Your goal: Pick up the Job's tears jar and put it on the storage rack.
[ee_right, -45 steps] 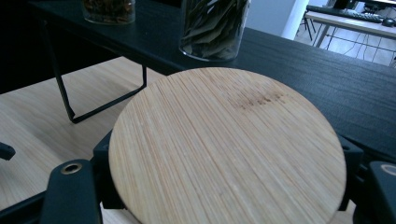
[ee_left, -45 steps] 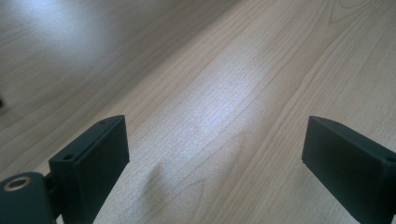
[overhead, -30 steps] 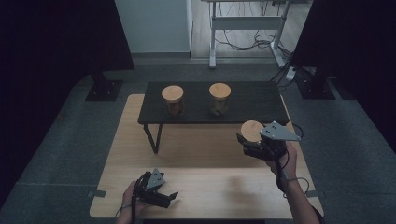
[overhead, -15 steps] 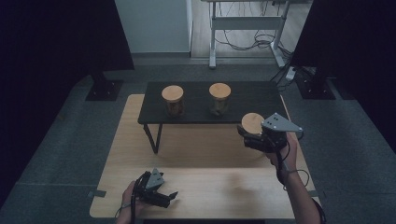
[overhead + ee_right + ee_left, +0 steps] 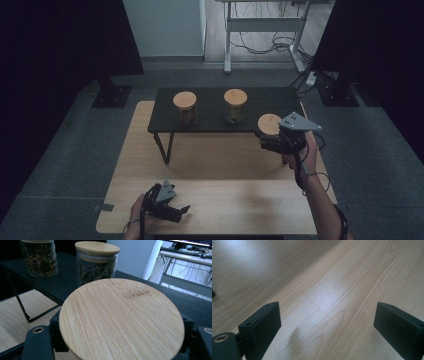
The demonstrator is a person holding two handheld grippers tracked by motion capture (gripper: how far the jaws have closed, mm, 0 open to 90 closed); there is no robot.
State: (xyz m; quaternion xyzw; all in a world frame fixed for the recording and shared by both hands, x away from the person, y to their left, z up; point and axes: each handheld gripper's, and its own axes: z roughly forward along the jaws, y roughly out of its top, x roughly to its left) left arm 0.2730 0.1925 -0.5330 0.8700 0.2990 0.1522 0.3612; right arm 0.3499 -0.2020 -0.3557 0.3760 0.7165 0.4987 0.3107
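- Right gripper [image 5: 271, 142]: fingers pinching a jar [image 5: 122, 320] by its sides, held at the shelf [image 5: 260, 102] edge.
- Left gripper [image 5: 172, 212]: fingers spread, low over the worktop [image 5: 332, 290].

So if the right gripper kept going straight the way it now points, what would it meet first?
Probably the middle jar on the black shelf. The right gripper, shut on the wooden-lidded jar, points toward it, with the carried jar leading. Depth is unclear, so it may pass beside it.

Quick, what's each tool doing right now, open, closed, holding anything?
Left tool: open, empty, over the light wooden table.
Right tool: closed on a glass jar with a round bamboo lid, beside the black shelf.
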